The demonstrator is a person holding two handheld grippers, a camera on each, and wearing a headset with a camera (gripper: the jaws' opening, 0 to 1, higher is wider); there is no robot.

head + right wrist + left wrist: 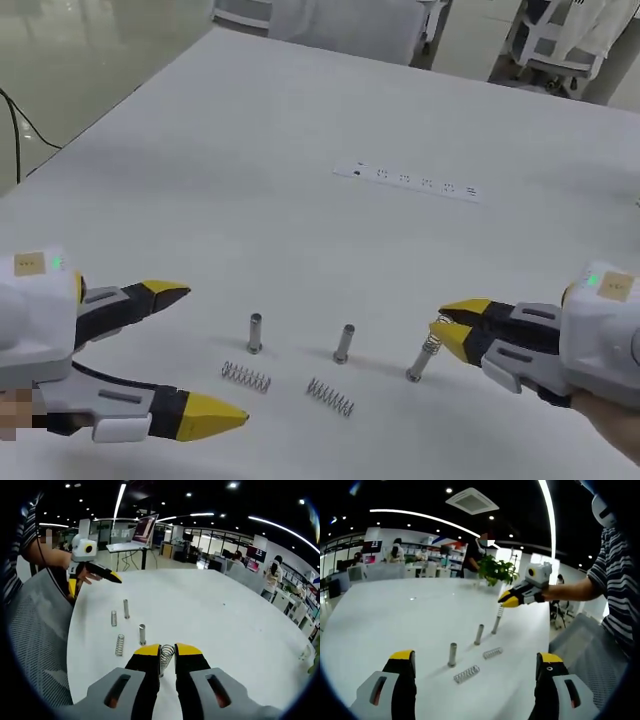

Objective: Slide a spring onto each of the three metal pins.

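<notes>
Three metal pins stand in a row on the white table: left pin [255, 333], middle pin [344, 343], right pin [418, 365]. A spring [433, 345] sits around the top of the right pin, and my right gripper [447, 327] is shut on it; the right gripper view shows that spring [166, 655] between the yellow fingertips [148, 650]. Two loose springs [246, 377] [330, 397] lie flat in front of the pins. My left gripper [212, 353] hovers open to the left of the pins, empty, and its own view has the pins [452, 654] [479, 634] ahead.
A white power strip [410, 182] lies farther back on the table [200, 180]. Chairs [560, 40] stand beyond the far edge. The near table edge and a mesh chair [35, 640] sit close to the person's side.
</notes>
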